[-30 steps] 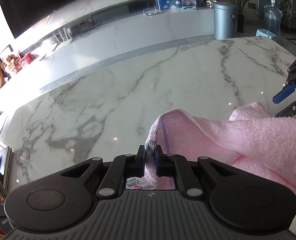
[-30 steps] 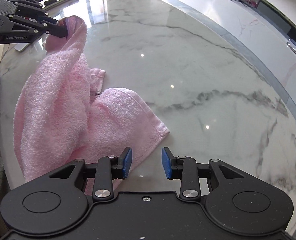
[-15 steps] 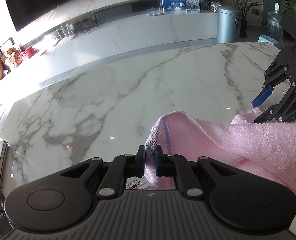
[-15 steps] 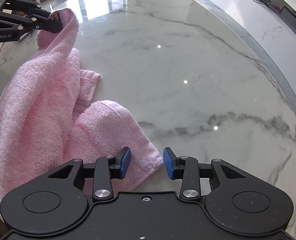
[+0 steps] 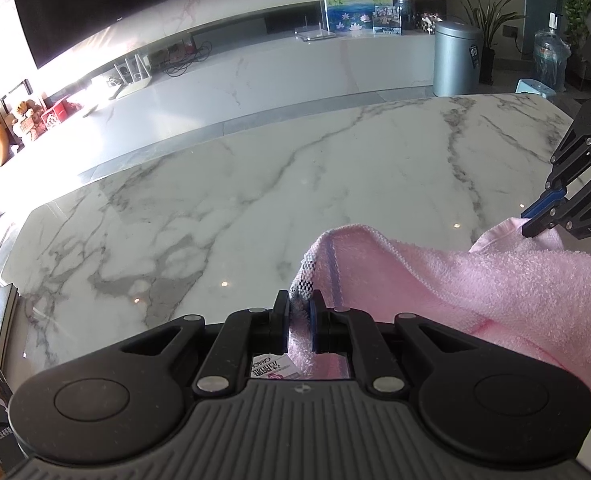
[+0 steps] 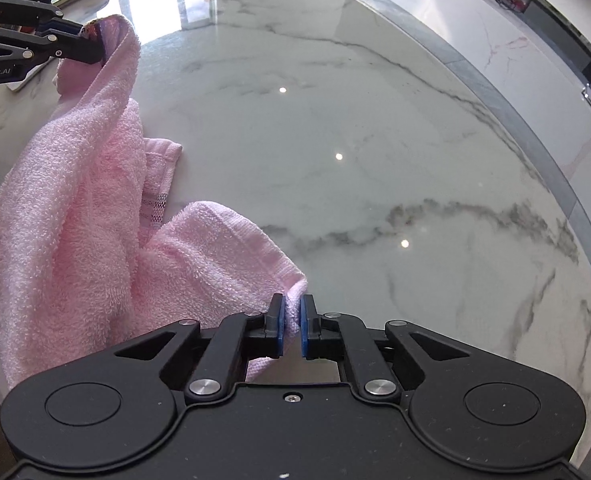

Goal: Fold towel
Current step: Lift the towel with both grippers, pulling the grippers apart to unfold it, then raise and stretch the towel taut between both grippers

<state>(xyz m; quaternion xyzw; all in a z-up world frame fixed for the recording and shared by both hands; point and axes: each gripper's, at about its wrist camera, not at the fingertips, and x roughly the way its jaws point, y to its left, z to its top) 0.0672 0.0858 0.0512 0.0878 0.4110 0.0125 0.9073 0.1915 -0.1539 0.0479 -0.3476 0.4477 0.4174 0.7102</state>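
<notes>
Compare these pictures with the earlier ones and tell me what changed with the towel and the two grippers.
The right gripper, open beside the pink towel a second ago, has closed its jaws on the towel's near corner, which lay free on the marble table. The left gripper stays clamped on the striped corner, held up as before, and the rest of the towel lies bunched much as it did.

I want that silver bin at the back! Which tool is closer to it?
Right. In the left wrist view the right tool sits further along the table on the bin's side, nearer the silver bin. The left tool is further back, clamping the pink towel.
</notes>
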